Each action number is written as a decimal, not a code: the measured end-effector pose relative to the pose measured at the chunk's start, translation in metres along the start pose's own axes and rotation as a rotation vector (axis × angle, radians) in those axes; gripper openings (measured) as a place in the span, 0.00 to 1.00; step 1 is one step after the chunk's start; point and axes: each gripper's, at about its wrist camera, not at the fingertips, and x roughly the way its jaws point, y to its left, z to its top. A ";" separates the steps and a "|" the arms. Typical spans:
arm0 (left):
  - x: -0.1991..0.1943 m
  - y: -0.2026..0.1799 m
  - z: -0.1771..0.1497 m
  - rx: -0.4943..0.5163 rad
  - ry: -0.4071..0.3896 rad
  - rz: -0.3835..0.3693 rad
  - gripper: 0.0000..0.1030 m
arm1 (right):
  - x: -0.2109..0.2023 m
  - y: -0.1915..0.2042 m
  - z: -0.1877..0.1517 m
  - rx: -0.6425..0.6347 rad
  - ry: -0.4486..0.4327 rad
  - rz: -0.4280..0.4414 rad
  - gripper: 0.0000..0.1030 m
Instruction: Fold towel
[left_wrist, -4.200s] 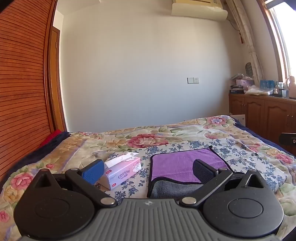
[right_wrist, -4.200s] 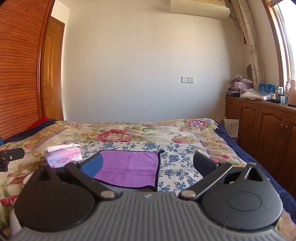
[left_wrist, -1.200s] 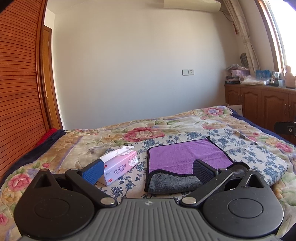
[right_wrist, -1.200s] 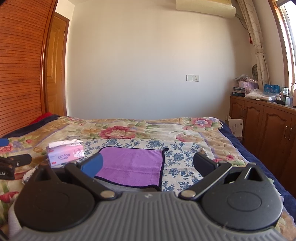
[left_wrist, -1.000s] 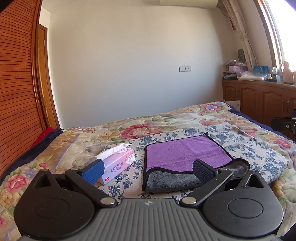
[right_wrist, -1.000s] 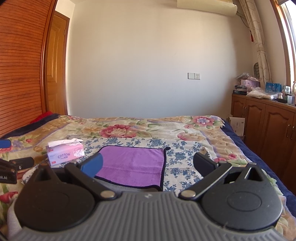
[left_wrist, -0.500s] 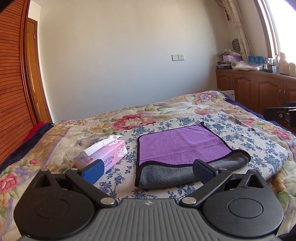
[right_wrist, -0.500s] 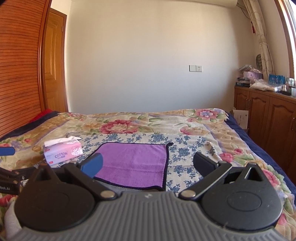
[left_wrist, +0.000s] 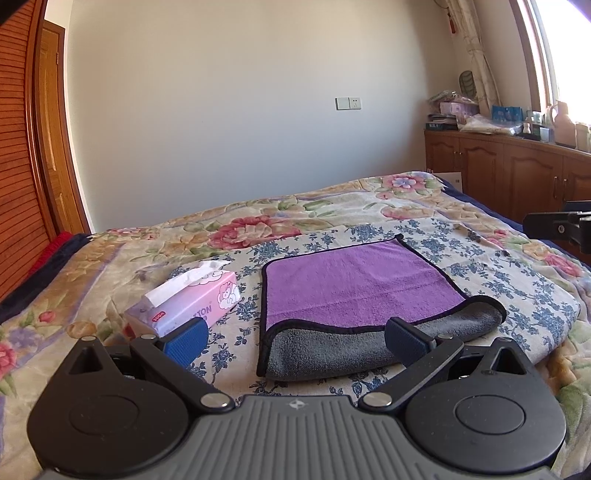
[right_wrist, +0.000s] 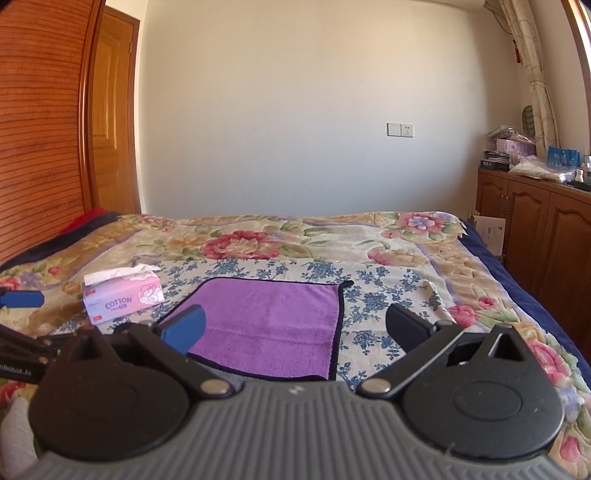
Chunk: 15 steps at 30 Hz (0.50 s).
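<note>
So far the purple towel lies on the bed, on the blue-flowered part of the cover, with its near edge turned back so that the grey underside shows as a rolled band along the front. That looks like a first fold started rather than finished: most of the purple face is flat and open, and the far corners lie undisturbed. Whether the grey band is a deliberate fold or only a curled hem is hard to say from these low angles.

Both pairs of tongs hang above the near side of the bed, and neither touches the cloth. The left tongs are spread wide, empty, aimed at the near left part of the towel. The right tongs are also spread and empty, facing the towel's near right part. In the right wrist view the towel lies squarely ahead.

A pink tissue box stands just left of the towel, close but apart from it.

By this reading nearly all of the task is left: grasping the near corners, carrying them over to the far edge, and pressing the fold flat.
</note>
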 end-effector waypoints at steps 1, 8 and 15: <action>0.002 0.000 0.000 -0.002 0.001 -0.001 1.00 | 0.002 0.000 0.000 0.007 0.009 0.007 1.00; 0.020 0.007 0.001 -0.023 0.022 -0.023 1.00 | 0.016 0.002 0.000 -0.011 0.044 0.026 1.00; 0.039 0.013 -0.002 -0.031 0.035 -0.029 1.00 | 0.035 0.001 0.000 -0.025 0.073 0.029 1.00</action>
